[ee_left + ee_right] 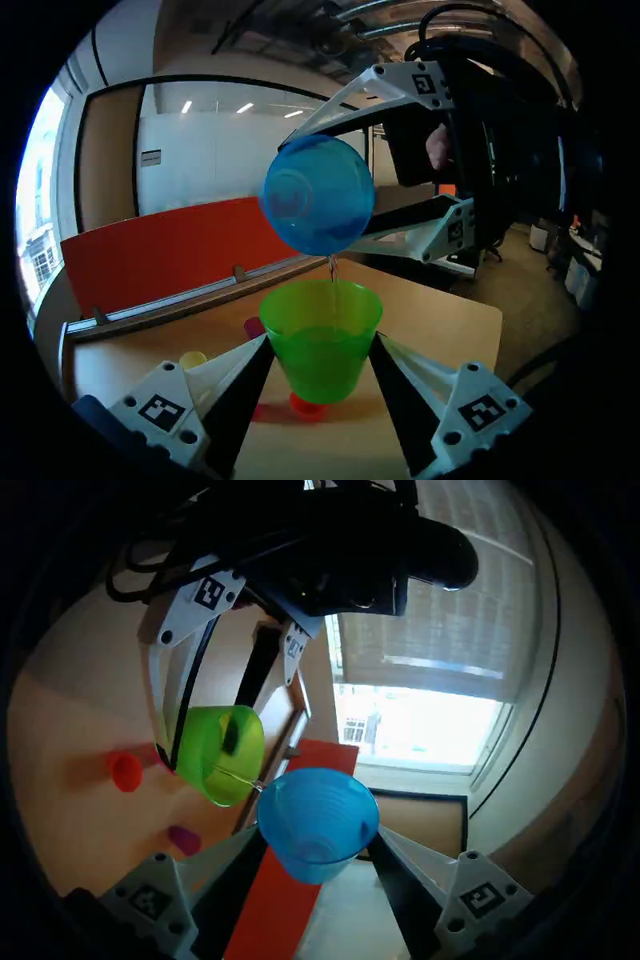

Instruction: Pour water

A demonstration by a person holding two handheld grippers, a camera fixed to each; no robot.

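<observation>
Blue cup (318,194), clamped in the right gripper (318,836), is mid-pour at centre frame; left gripper (320,342) pinches the green cup (324,360) below. Looks maybe half full, so tip back soon.

White, black-lined fingers (210,374) bear screws (188,436) and black-and-white square markers (162,410), with black cables (472,44) behind.

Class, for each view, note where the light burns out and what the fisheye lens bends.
Left gripper view: the window at the left edge is blown out, the orange partition bows, the green cup is sharp. Right gripper view: the window glares, the left gripper beside it is backlit, the blue cup is crisp.
</observation>
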